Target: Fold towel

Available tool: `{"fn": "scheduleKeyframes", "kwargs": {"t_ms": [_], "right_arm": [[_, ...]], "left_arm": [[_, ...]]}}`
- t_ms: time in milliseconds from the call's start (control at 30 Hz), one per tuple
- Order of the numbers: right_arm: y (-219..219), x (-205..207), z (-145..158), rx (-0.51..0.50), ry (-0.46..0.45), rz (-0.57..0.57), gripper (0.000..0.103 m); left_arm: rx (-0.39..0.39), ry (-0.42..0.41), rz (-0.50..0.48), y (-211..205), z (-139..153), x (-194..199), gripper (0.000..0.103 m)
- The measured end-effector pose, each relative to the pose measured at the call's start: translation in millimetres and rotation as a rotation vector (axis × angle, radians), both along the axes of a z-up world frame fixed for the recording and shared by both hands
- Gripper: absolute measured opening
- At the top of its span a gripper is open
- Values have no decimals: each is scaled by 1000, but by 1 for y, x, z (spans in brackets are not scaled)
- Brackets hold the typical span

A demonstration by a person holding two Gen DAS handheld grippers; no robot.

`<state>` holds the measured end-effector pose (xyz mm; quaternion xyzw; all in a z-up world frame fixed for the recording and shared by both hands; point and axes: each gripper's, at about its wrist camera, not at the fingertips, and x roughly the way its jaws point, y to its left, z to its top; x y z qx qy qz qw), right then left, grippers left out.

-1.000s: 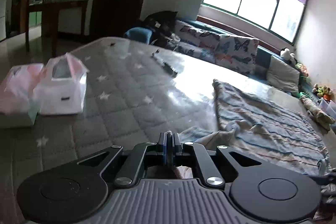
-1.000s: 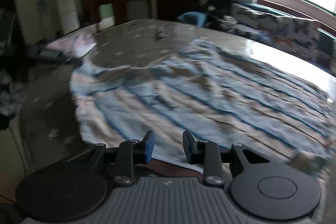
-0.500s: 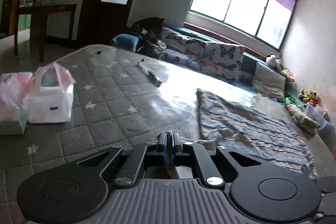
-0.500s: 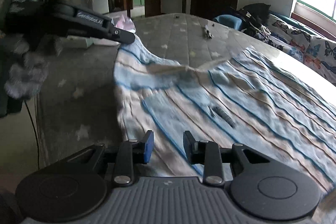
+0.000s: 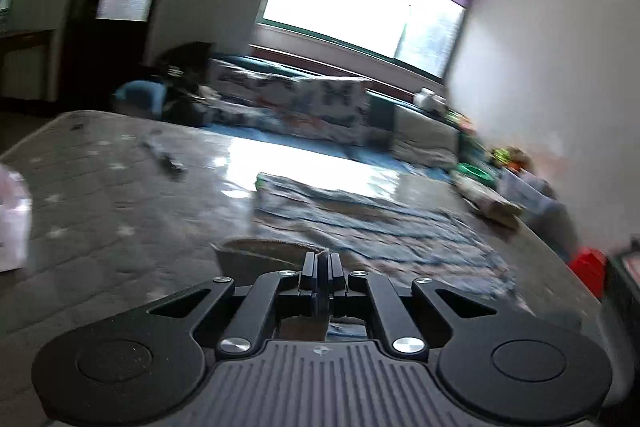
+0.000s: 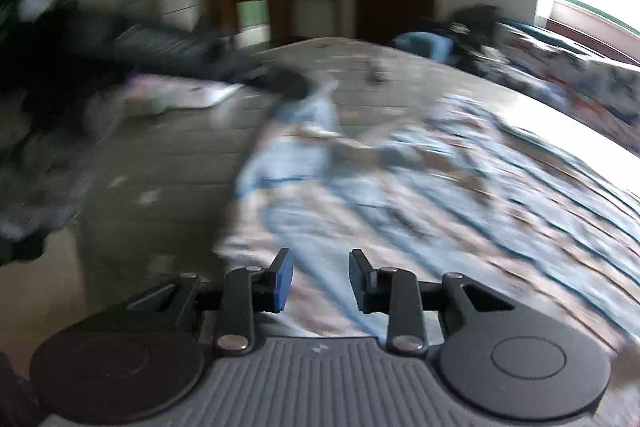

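A blue and tan striped towel [image 6: 460, 187] lies spread over the grey quilted mattress [image 5: 100, 211]. My left gripper [image 5: 320, 261] is shut on a corner of the towel [image 5: 360, 223] and holds that corner lifted off the mattress. In the right wrist view the left gripper [image 6: 280, 85] shows as a dark blurred shape at the raised corner on the towel's left side. My right gripper [image 6: 320, 277] is open, low over the towel's near edge, with nothing between its fingers. Both views are motion-blurred.
A white and pink bag [image 5: 12, 223] sits at the mattress's left edge. A small dark object [image 5: 166, 157] lies on the far part of the mattress. A sofa with patterned cushions [image 5: 304, 107] runs under the window. Toys and a red item [image 5: 588, 267] crowd the right side.
The left gripper has swung to the right, carrying the towel corner, so the bag slid to the frame's left edge. The right gripper stays open over the towel's near edge.
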<state>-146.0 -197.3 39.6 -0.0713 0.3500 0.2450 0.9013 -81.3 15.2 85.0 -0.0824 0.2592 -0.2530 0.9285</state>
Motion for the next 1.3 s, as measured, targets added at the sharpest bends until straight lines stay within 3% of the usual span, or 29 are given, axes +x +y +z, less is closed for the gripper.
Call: {"fn": "scheduleKeyframes", "kwargs": {"t_ms": [200,367,567,633,900,1100,1300], "right_arm": [[-58,7,1,50,20,-197,31],[-71,7,-2,78,25,-241,31],[-57,16,-2,108,33,-188,31],[-51,19,-4,112,41,-168,31],[-30,13,-11,103,81,-90,31],[-23,10,-18,82,103,-67,30],[-17,5,-17,58,102,-49,12]], "left_arm": [[29,68,-141,-39,-23,0,6],[75,122,-229,-54,-38,-7,8],[80,79,-174,-25,-31,-12,16],[98,93,-135,-14,-34,-9,24],[212,159,-130,-1,-57,-13,24],[240,145,-125,9,-58,-18,24],[278,100,-181,8,-57,-30,26]]}}
